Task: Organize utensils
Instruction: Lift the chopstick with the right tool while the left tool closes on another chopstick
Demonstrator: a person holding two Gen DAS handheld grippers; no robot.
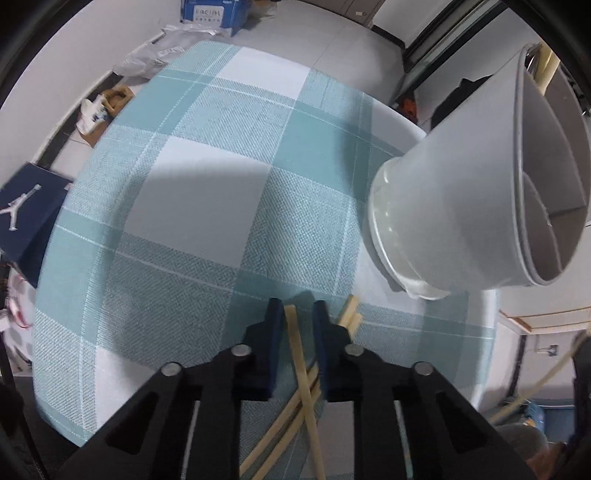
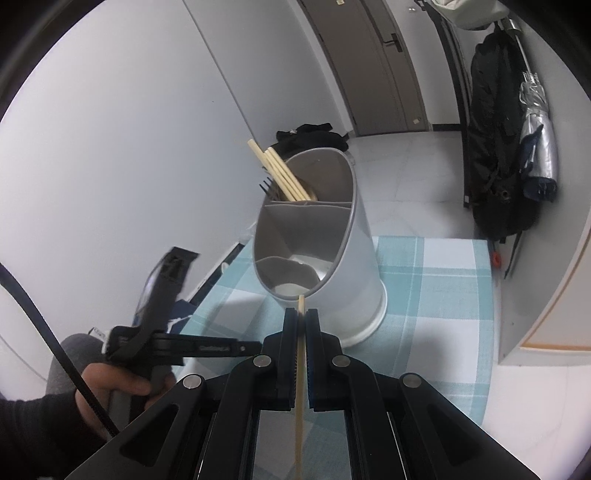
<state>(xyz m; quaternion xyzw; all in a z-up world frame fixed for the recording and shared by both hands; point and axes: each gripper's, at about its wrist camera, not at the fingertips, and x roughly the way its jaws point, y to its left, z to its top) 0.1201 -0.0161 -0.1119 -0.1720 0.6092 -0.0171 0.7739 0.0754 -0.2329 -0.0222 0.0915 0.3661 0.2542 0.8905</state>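
While the left gripper (image 1: 298, 308) points down at the desk (image 1: 207, 192), its fingers (image 1: 274, 317) stand at both sides of one chopstick (image 1: 301, 365) at the bottom centre of the left view; a gap shows there, so I cannot tell if the pads already press it. More chopsticks (image 1: 349, 314) lie crossed under it on the checked teal and white cloth. The holder (image 1: 454, 210), grey with inner compartments, stands at the right of that frame.

The right gripper (image 2: 301, 314) has its fingers (image 2: 290, 332) clenched on a single chopstick (image 2: 300, 387), whose tip is just at the near rim of the holder (image 2: 332, 258) in the centre of the right view. Its far compartment has several chopsticks (image 2: 280, 173) and a dark fork (image 2: 266, 186).

At the upper edge of the left view a blue box (image 1: 214, 13) reads "FACIAL". At the left edge a dark blue box (image 1: 26, 206) shows a white jumping figure logo. A hand (image 2: 110, 391) grips the left tool at the lower left of the right view.
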